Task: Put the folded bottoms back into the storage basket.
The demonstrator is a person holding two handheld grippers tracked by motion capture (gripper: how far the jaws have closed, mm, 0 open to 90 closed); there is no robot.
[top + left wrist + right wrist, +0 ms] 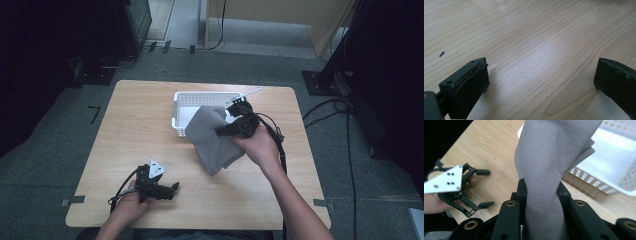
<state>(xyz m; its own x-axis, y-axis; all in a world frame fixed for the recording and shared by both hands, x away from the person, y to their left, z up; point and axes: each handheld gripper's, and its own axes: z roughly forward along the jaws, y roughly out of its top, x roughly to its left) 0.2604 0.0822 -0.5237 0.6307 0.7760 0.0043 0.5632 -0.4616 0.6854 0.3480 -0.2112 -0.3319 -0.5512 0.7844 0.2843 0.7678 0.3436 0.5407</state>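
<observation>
One grey cloth (544,157), soft, light and droopy, bunched in the right gripper (541,187), basket (187,100) at its 11 o'clock; left gripper (172,189) wide, empty.

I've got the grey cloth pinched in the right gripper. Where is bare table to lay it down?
The widest bare wood lies left of the white basket, from the far-left corner of the table down to the open left gripper. The near-right corner is bare too. It is crowded where the grey cloth hangs from the right gripper beside the basket.
</observation>
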